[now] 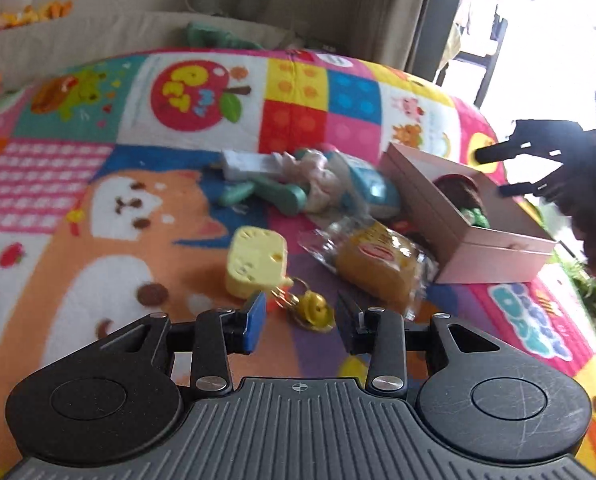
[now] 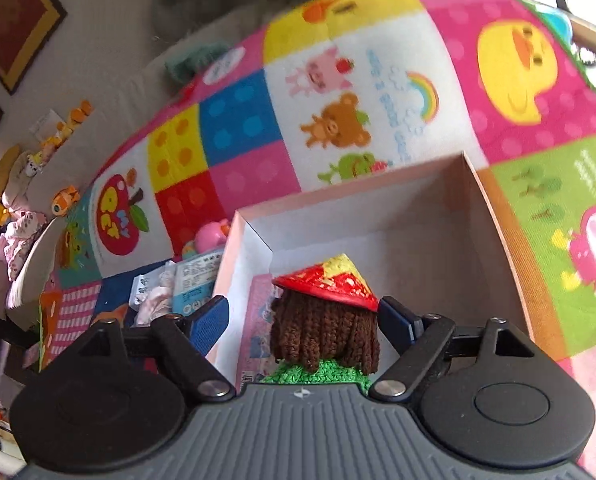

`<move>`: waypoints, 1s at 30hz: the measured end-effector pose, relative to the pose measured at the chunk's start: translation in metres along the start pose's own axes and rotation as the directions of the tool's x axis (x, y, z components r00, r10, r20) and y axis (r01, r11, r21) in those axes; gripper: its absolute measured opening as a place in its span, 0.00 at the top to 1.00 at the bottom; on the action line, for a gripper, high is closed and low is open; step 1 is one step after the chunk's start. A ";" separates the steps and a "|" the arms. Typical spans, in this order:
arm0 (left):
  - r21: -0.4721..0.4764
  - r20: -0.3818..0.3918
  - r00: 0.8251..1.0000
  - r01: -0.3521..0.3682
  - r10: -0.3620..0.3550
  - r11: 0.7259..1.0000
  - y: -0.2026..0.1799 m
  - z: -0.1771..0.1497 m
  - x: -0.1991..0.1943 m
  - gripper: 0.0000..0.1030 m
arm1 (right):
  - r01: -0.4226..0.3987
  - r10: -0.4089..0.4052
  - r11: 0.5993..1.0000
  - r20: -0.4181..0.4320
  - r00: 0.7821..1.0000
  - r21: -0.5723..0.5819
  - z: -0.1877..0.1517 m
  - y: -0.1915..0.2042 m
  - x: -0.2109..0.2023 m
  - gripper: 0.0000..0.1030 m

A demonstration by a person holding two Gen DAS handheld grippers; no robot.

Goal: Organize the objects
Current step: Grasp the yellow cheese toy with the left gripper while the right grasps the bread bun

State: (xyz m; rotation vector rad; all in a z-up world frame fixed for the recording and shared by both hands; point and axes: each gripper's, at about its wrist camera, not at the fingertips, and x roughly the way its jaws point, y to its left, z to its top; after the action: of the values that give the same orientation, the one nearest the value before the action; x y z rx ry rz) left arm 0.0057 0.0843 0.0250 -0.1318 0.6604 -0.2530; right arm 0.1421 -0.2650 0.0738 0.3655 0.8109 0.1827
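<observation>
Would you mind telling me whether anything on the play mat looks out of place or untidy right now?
Yes: several items lie loose in a jumble on the mat beside the pink box rather than in it: a yellow cheese-shaped toy, a wrapped yellow packet and a yellow keychain. Only the crocheted doll sits inside.

Crocheted doll (image 2: 326, 336) lower body hidden, wrapped snack (image 1: 378, 264) blurred

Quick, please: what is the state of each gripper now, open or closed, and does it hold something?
Left gripper: open, holding nothing, above the yellow keychain.
Right gripper: open around the crochet doll, not gripping it.
</observation>
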 end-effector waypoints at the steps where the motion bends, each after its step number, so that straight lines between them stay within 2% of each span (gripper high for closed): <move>1: 0.019 0.007 1.000 -0.020 0.019 1.000 -0.001 0.003 0.002 0.60 | 0.007 -0.004 0.998 0.056 0.998 -0.062 -0.006 0.009 -0.015 0.19; 4: 0.060 0.014 0.998 -0.063 0.062 0.996 -0.003 0.015 0.011 0.60 | 0.057 -0.004 0.962 0.198 0.980 -0.267 -0.032 0.038 -0.052 0.13; 6: 0.066 0.006 0.997 -0.080 0.080 0.995 -0.003 0.022 0.022 0.60 | 0.080 0.012 0.919 0.232 0.973 -0.385 -0.056 0.055 -0.065 0.13; 10: 0.118 -0.003 0.986 -0.167 0.169 0.979 -0.004 0.027 0.046 0.57 | 0.050 0.072 0.833 0.197 0.978 -0.551 -0.104 0.081 -0.073 0.13; 13: 0.114 -0.061 0.984 -0.157 0.165 0.981 -0.001 0.026 0.061 0.56 | 0.043 0.104 0.748 0.180 0.978 -0.662 -0.138 0.104 -0.069 0.13; 15: 0.093 -0.048 0.986 -0.152 0.157 0.984 0.002 0.023 0.061 0.55 | 0.054 0.109 0.704 0.183 0.977 -0.709 -0.154 0.117 -0.061 0.13; 20: 0.007 -0.058 0.992 -0.109 0.109 0.994 0.012 0.010 0.037 0.58 | 0.058 0.104 0.694 0.179 0.978 -0.718 -0.161 0.139 -0.030 0.14; 24: 0.000 -0.063 0.995 -0.076 0.076 0.997 0.012 -0.010 0.007 0.58 | 0.067 0.093 0.678 0.176 0.980 -0.732 -0.155 0.157 0.000 0.18; 27: -0.013 -0.061 0.997 -0.058 0.057 0.998 0.012 -0.021 -0.008 0.58 | 0.114 0.051 0.664 0.197 0.979 -0.739 -0.155 0.167 0.025 0.19; 30: -0.041 -0.063 0.997 -0.038 0.036 0.998 0.016 -0.024 -0.013 0.58 | 0.112 0.006 0.669 0.155 0.988 -0.735 -0.155 0.169 0.046 0.37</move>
State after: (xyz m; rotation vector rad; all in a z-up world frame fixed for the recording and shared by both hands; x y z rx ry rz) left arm -0.0157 0.1017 0.0108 -0.1527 0.7297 -0.2081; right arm 0.0558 -0.0571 0.0109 -0.4292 0.5361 0.4116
